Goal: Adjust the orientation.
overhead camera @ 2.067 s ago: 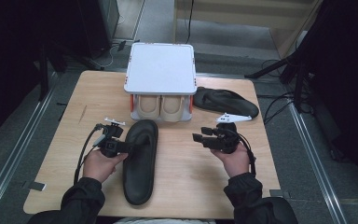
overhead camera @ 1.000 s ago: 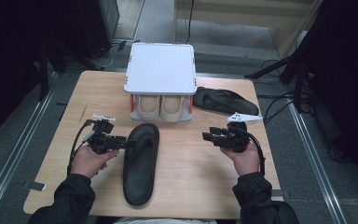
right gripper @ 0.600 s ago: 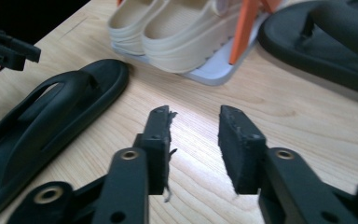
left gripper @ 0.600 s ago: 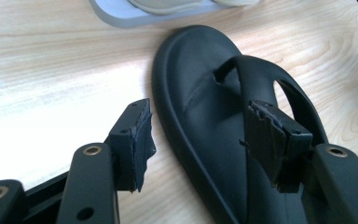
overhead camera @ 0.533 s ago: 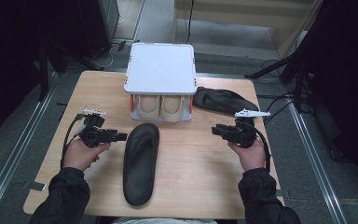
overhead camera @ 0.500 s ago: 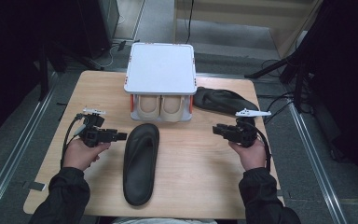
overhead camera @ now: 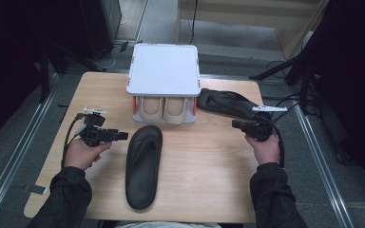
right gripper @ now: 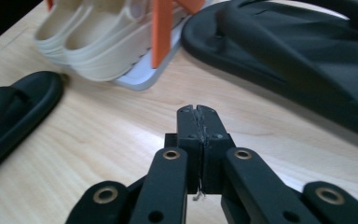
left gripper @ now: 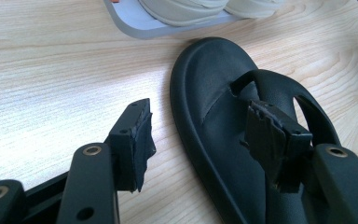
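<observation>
Spreading my left gripper (left gripper: 196, 140) wide, I hold nothing between its jaws; one jaw hangs over bare table (overhead camera: 218, 171), the other over the strap of the near black sandal (overhead camera: 143, 165), hiding part of it. That sandal's heel end is cut off below my jaws in the left gripper view. Its long axis runs away from me, toe toward the rack (overhead camera: 164, 76) beyond. My right gripper (right gripper: 198, 116) has its jaws pressed together on nothing. Past its tips, to the right, lies the second black sandal (right gripper: 303, 51), cut off at the edge, lengthwise across the table. I count two black sandals and two beige shoes (overhead camera: 164, 108) under the rack.
</observation>
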### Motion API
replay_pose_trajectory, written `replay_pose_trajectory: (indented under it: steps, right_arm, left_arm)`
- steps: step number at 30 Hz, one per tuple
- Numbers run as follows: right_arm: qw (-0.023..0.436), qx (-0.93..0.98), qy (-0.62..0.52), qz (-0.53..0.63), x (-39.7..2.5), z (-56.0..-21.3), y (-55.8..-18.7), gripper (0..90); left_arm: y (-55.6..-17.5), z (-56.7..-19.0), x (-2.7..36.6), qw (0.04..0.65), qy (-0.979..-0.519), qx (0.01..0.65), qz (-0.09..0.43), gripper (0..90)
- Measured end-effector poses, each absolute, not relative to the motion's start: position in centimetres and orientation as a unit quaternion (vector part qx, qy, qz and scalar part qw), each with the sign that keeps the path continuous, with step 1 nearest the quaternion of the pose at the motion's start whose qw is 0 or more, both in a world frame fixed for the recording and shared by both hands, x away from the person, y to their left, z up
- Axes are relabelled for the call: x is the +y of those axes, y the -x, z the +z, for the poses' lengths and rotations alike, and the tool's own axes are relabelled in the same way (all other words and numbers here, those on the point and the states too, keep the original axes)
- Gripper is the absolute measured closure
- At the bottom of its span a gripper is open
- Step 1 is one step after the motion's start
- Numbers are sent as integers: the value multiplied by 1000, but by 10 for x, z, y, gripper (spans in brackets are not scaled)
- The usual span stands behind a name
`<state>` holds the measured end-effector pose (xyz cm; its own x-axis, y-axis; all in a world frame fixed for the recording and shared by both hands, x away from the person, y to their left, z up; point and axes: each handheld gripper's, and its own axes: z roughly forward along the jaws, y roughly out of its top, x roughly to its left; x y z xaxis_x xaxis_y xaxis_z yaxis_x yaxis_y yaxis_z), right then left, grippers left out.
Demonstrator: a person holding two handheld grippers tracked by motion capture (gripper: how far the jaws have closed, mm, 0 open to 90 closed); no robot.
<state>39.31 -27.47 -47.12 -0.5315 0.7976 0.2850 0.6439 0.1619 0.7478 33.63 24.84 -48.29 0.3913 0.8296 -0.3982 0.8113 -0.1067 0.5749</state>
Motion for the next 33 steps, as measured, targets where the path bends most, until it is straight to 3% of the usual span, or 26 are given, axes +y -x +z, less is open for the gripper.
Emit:
replay_pose_trajectory:
  steps: [12, 33]
  right_arm:
    - [77, 740, -518, 423, -298, -485, -431, 900]
    - [112, 719, -560, 397, -322, -492, -483, 900]
  left_arm:
    - [-325, -486, 253, 375, -742, 555, 24, 411]
    - [-298, -488, 269, 369, -732, 572, 46, 406]
